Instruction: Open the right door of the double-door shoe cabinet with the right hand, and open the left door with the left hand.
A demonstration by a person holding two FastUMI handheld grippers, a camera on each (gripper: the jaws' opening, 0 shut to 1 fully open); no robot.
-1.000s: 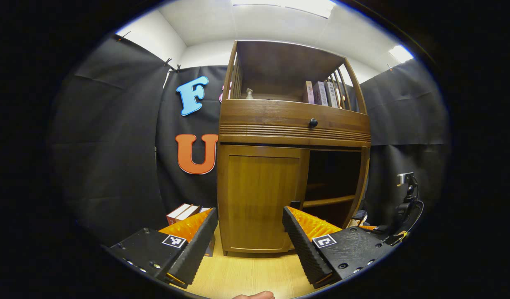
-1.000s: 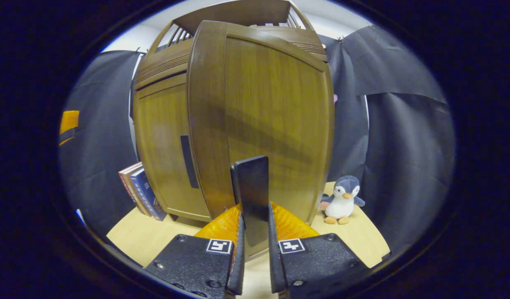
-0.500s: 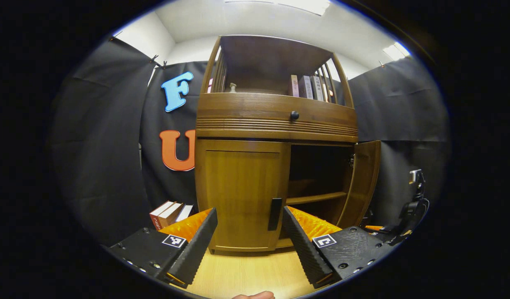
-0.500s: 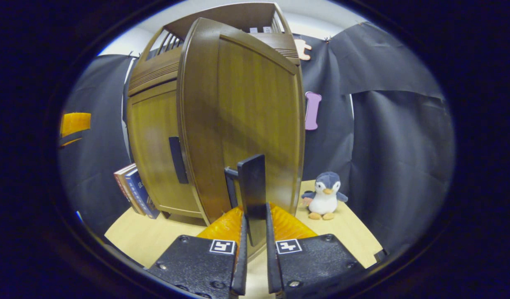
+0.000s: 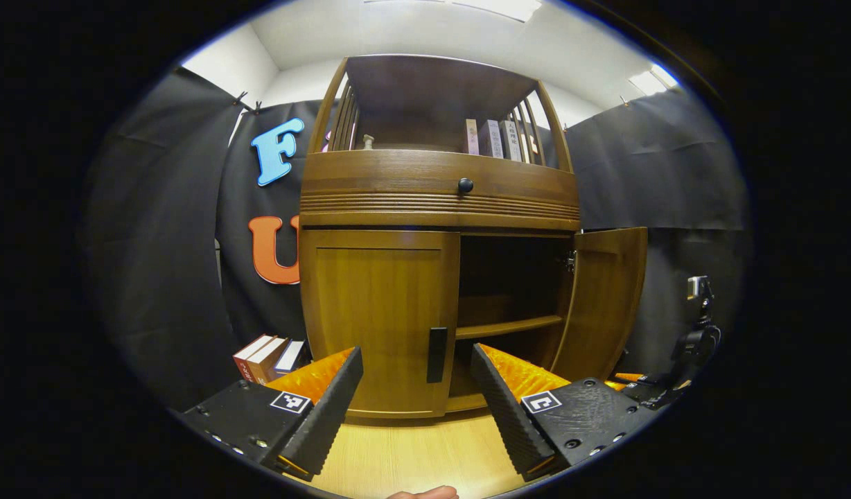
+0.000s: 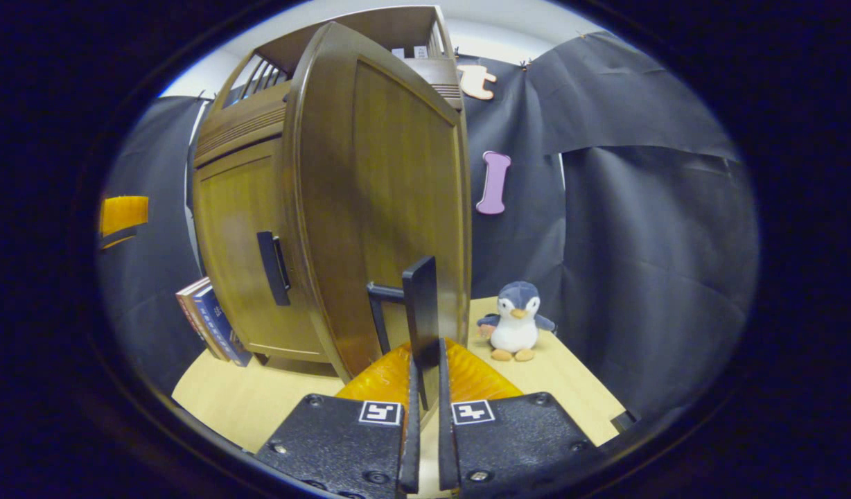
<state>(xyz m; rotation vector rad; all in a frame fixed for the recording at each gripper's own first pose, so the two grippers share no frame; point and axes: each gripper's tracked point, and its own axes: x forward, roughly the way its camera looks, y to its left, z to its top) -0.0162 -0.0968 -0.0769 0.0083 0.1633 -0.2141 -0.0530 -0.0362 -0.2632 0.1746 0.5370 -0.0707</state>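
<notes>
The wooden shoe cabinet (image 5: 439,201) stands ahead in the left gripper view. Its left door (image 5: 377,319) is closed, with a dark vertical handle (image 5: 436,355) at its inner edge. The right door (image 5: 602,298) is swung wide open, baring dark shelves. My left gripper (image 5: 417,395) is open, a short way in front of the left door's handle, touching nothing. In the right gripper view my right gripper (image 6: 424,367) is shut on the right door's handle (image 6: 420,312), with the open right door (image 6: 377,208) filling the middle. The left door's handle (image 6: 272,267) shows beyond it.
Books (image 5: 266,355) lean beside the cabinet's left foot. A toy penguin (image 6: 514,329) sits on the wooden floor right of the open door. A dark stand with cables (image 5: 689,346) is at the far right. More books (image 5: 495,137) stand on the top shelf.
The right door has swung further open with my right gripper on its handle. My left gripper has shifted so the left door's handle now sits between its fingers' line of sight.
</notes>
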